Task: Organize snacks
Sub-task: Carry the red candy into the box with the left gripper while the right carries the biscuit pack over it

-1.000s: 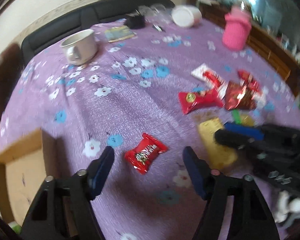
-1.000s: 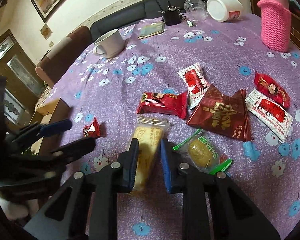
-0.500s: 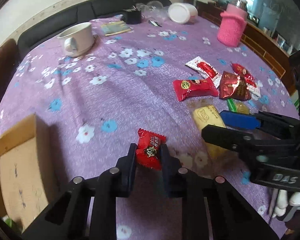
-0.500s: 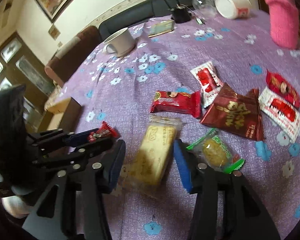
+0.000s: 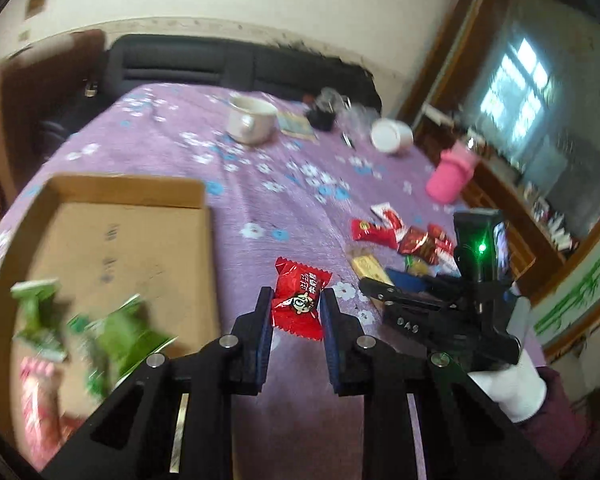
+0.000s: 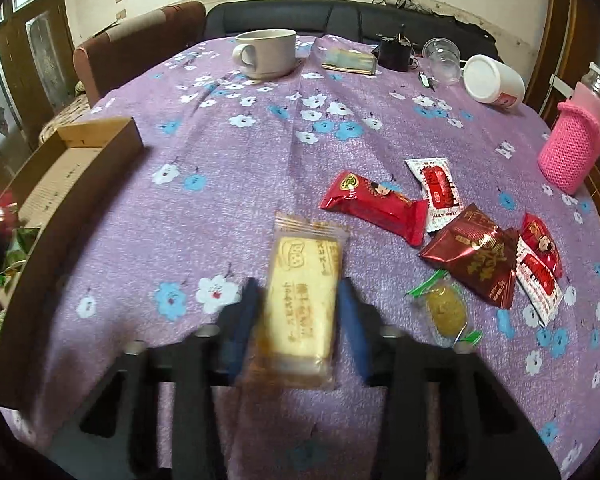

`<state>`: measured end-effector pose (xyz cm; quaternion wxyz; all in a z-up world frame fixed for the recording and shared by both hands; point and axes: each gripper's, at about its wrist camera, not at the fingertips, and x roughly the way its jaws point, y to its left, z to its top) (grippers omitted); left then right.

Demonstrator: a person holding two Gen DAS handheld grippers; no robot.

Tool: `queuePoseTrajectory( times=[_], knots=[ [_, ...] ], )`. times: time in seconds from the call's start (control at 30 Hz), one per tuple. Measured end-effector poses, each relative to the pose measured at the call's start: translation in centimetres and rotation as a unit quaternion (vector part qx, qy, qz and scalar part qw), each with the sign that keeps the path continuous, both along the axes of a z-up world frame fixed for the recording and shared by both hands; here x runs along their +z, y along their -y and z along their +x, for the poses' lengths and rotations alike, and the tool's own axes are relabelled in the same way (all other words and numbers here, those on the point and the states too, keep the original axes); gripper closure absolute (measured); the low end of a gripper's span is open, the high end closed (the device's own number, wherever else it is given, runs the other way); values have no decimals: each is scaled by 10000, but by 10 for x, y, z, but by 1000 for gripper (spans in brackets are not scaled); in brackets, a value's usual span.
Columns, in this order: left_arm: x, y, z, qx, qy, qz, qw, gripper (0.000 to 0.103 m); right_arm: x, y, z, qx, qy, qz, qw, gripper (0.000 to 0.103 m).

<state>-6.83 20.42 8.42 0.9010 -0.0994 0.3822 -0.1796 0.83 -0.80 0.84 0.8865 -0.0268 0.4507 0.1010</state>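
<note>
My left gripper (image 5: 295, 312) is shut on a small red candy packet (image 5: 299, 304) and holds it above the purple tablecloth, right of the cardboard box (image 5: 116, 236). The box holds green and pink packets (image 5: 112, 332). My right gripper (image 6: 300, 312) has its jaws around the yellow biscuit packet (image 6: 304, 296), close to its sides; the view is blurred. Further right lie a long red packet (image 6: 374, 206), a white sachet (image 6: 438, 188), a dark red triangular packet (image 6: 474, 256) and a green-edged sweet (image 6: 446, 312). The right gripper also shows in the left wrist view (image 5: 380, 286).
At the table's far side stand a white mug (image 6: 266, 52), a black object (image 6: 394, 54), a clear cup (image 6: 442, 58), a white jar on its side (image 6: 490, 84) and a pink knitted bottle (image 6: 574, 144). A dark sofa and a brown chair stand beyond the table.
My left gripper shut on the red candy, lifted it and swung left towards the box. My right gripper opened, then brought its jaws back in around the yellow biscuit packet.
</note>
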Motion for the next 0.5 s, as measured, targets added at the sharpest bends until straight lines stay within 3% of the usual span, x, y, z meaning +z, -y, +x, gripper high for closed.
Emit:
queuePoseTrajectory(
  times=[0.2, 0.3, 0.5],
  knots=[
    [-4, -55, -25, 601, 121, -398, 9973, 81, 7, 10, -26, 93, -7, 740, 9972, 67],
    [-13, -77, -31, 899, 58, -410, 9951, 81, 19, 8, -34, 219, 39, 1113, 9935, 67],
    [-31, -124, -43, 1481, -107, -675, 9866, 81, 46, -37, -47, 786, 70, 1240, 9891, 67]
  ],
)
